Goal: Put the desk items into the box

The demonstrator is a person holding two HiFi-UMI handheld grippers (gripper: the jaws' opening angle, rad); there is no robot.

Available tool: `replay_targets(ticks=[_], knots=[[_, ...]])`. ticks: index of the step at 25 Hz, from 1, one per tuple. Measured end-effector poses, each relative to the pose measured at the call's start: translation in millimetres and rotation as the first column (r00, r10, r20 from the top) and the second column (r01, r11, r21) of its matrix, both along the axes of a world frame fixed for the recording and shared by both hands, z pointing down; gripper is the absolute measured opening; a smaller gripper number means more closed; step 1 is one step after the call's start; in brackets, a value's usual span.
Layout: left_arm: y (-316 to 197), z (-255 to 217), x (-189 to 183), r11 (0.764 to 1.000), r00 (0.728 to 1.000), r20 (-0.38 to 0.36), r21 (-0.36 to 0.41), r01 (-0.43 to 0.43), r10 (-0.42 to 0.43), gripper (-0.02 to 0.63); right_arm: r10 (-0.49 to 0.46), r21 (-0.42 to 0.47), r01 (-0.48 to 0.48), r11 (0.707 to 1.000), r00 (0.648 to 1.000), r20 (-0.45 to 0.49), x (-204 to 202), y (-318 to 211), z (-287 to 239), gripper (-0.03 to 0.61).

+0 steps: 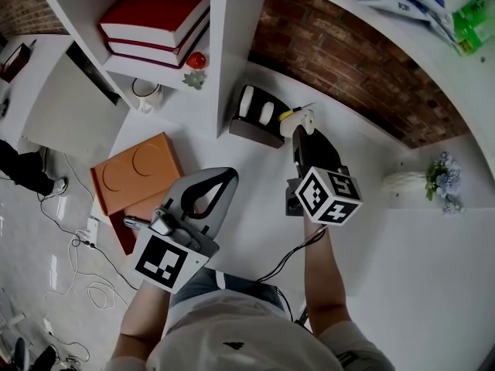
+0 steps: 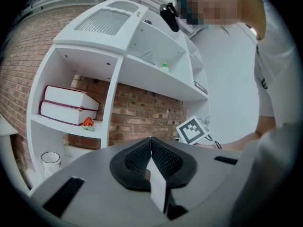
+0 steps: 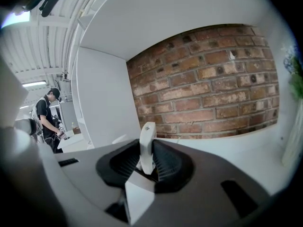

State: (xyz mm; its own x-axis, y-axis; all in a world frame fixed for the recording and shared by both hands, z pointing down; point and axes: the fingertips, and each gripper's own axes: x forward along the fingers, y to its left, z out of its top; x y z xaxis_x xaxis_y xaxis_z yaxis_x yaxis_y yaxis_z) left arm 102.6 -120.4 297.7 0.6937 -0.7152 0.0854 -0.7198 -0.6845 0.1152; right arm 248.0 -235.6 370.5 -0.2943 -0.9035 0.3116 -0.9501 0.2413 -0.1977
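Observation:
My right gripper [image 1: 300, 127] is shut on a small flat white item [image 1: 302, 117], held above the white desk [image 1: 255, 230] just right of a dark desk organizer [image 1: 256, 119]. In the right gripper view the white item [image 3: 147, 143] stands upright between the black pads [image 3: 163, 161], facing a brick wall. My left gripper [image 1: 227, 176] hovers lower left, near an orange box [image 1: 133, 178]. Its jaws are shut with nothing between them, which the left gripper view [image 2: 150, 143] confirms.
A white shelf unit holds red books [image 1: 155, 18], a small red ornament [image 1: 196, 60] and a mug [image 1: 150, 99]. A white vase with flowers [image 1: 429, 181] stands at the right. A black cable [image 1: 294, 255] trails over the desk's front. A person [image 3: 47, 119] stands far off.

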Motion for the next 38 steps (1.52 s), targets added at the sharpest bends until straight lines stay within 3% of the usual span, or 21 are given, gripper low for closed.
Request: replay_targets(ticks=[9,18,28,38], knots=[[14,-8,-21,1.000,1.000,-0.010,0.019,0.022,-0.022,0.014,-0.088,0.058,0.087,0.994,0.996,0.003,-40,28,-33,0.094],[33,-11,-64,0.994,0.994,-0.017,0.027,0.109,-0.108,0.014,-0.226,0.097,0.223,0.970,0.974,0.029,-107,56,-52,0.094],[57,-13,-122,0.969,0.970,-0.029,0.038,0.242,-0.241,0.014,-0.404,0.089,0.399,0.912,0.914,0.039,-191,96,-50,0.094],[82,-8,-184,0.924,0.924,-0.031,0.028,0.381,-0.380,0.014,-0.537,0.068,0.534,0.843,0.842,0.041,-261,123,-40,0.094]])
